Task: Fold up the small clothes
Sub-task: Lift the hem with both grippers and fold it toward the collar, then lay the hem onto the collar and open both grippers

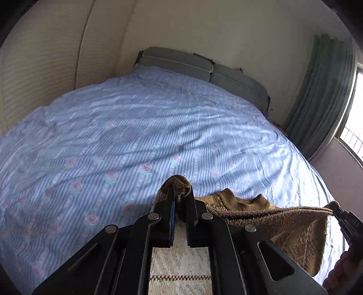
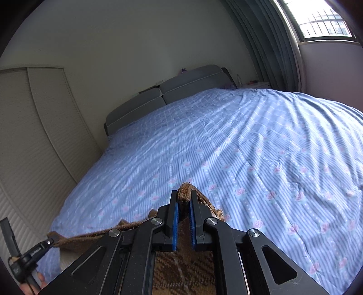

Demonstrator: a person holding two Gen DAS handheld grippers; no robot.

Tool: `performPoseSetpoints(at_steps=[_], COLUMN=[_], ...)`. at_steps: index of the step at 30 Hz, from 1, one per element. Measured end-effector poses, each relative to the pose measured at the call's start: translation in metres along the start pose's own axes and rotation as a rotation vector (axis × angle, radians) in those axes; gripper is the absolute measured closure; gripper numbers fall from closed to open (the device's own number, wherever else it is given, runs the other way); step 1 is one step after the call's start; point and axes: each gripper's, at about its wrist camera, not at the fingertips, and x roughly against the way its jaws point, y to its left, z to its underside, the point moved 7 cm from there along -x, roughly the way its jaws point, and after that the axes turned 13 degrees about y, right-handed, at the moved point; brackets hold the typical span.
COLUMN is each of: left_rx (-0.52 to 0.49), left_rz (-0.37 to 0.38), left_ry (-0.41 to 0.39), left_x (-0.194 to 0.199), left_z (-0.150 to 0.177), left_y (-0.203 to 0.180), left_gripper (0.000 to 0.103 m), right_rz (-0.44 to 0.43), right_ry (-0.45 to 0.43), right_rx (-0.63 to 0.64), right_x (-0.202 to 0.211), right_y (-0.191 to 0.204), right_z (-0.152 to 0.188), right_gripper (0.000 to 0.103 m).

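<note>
Gripping hard on both sides: the left gripper [image 1: 179, 192] has its jaws pinching one end of the brown knitted garment [image 1: 283, 224], the right gripper [image 2: 184, 197] pinching the other end. It hangs stretched between them, over the near edge of the bed [image 1: 136, 127], blue floral sheet beneath.

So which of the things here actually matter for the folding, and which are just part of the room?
Part of the job:
- brown knitted garment, stretched between both grippers
- left gripper, shut on one end
- right gripper, shut on the other end
- bed, the surface below

Just part of the room:
- grey headboard
- green curtain
- window
- wardrobe doors
</note>
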Motion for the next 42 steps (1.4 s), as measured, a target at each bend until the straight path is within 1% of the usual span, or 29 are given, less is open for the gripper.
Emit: performPoseSetpoints(at_steps=[3, 7, 10, 12, 13, 14, 15, 16, 17, 18, 19, 20, 22, 24, 25, 28, 30, 32, 35, 36, 37, 38, 40, 41, 42], left_rx=[-0.013, -0.038, -0.073, -0.087, -0.094, -0.105, -0.118, -0.128, -0.134, -0.136, -0.135, -0.135, -0.139, -0.149, -0.156, -0.137, -0.116, -0.106, -0.091, -0.092, -0.096, -0.099, -0.101, -0.102, -0.104], left_rz=[-0.015, -0.045, -0.061, -0.07, -0.07, -0.07, -0.073, -0.077, -0.083, -0.088, -0.089, -0.091, -0.089, -0.084, -0.09, -0.085, -0.085, -0.101, -0.109, -0.114, -0.121, -0.127, -0.135, -0.138, -0.148], left_ry=[0.035, 0.08, 0.093, 0.098, 0.097, 0.099, 0.097, 0.093, 0.09, 0.085, 0.074, 0.064, 0.062, 0.071, 0.089, 0.174, 0.218, 0.256, 0.275, 0.272, 0.267, 0.262, 0.253, 0.245, 0.238], left_x=[-0.027, -0.057, -0.069, -0.071, -0.069, -0.067, -0.066, -0.062, -0.058, -0.053, -0.047, -0.04, -0.03, -0.028, -0.031, -0.049, -0.061, -0.073, -0.081, -0.082, -0.083, -0.083, -0.085, -0.086, -0.086], left_z=[-0.002, 0.0, 0.001, 0.002, 0.002, 0.003, 0.003, 0.004, 0.004, 0.006, 0.007, 0.008, 0.012, 0.015, 0.015, 0.017, 0.019, 0.021, 0.025, 0.026, 0.026, 0.027, 0.028, 0.029, 0.029], left_y=[0.0, 0.001, -0.003, -0.004, -0.005, -0.006, -0.008, -0.01, -0.01, -0.01, -0.009, -0.008, -0.006, -0.003, -0.002, 0.006, 0.01, 0.014, 0.017, 0.017, 0.016, 0.016, 0.015, 0.014, 0.013], left_gripper=[0.094, 0.094, 0.093, 0.092, 0.09, 0.087, 0.086, 0.081, 0.067, 0.057, 0.043, 0.043, 0.042, 0.042, 0.042, 0.042, 0.042, 0.042, 0.041, 0.041, 0.041, 0.043, 0.047, 0.049, 0.05], right_rz=[0.025, 0.061, 0.075, 0.074, 0.072, 0.071, 0.081, 0.096, 0.112, 0.129, 0.141, 0.146, 0.148, 0.158, 0.171, 0.222, 0.25, 0.285, 0.332, 0.323, 0.306, 0.301, 0.317, 0.328, 0.335], right_ry=[0.04, 0.086, 0.119, 0.132, 0.136, 0.137, 0.133, 0.124, 0.114, 0.104, 0.094, 0.081, 0.063, 0.053, 0.056, 0.078, 0.103, 0.142, 0.218, 0.233, 0.24, 0.248, 0.242, 0.24, 0.244], right_rx=[-0.01, -0.035, -0.048, -0.053, -0.055, -0.05, -0.04, -0.025, -0.01, 0.005, 0.016, 0.027, 0.06, 0.112, 0.143, 0.21, 0.23, 0.232, 0.215, 0.207, 0.206, 0.21, 0.227, 0.229, 0.223], right_x=[-0.031, -0.06, -0.074, -0.079, -0.078, -0.078, -0.076, -0.07, -0.066, -0.062, -0.057, -0.051, -0.04, -0.033, -0.031, -0.035, -0.042, -0.053, -0.071, -0.075, -0.078, -0.081, -0.083, -0.084, -0.086], right_y=[-0.009, -0.025, -0.032, -0.032, -0.031, -0.03, -0.029, -0.025, -0.023, -0.021, -0.02, -0.019, -0.015, -0.009, -0.007, -0.002, -0.002, -0.006, -0.018, -0.02, -0.021, -0.021, -0.022, -0.023, -0.025], right_z=[0.001, 0.006, 0.009, 0.01, 0.01, 0.009, 0.009, 0.009, 0.009, 0.008, 0.007, 0.007, 0.008, 0.009, 0.01, 0.013, 0.016, 0.017, 0.025, 0.028, 0.031, 0.033, 0.036, 0.037, 0.038], right_gripper=[0.094, 0.094, 0.094, 0.093, 0.093, 0.09, 0.084, 0.074, 0.069, 0.059, 0.055, 0.048, 0.046, 0.046, 0.046, 0.046, 0.046, 0.046, 0.046, 0.05, 0.071, 0.081, 0.087, 0.088, 0.088])
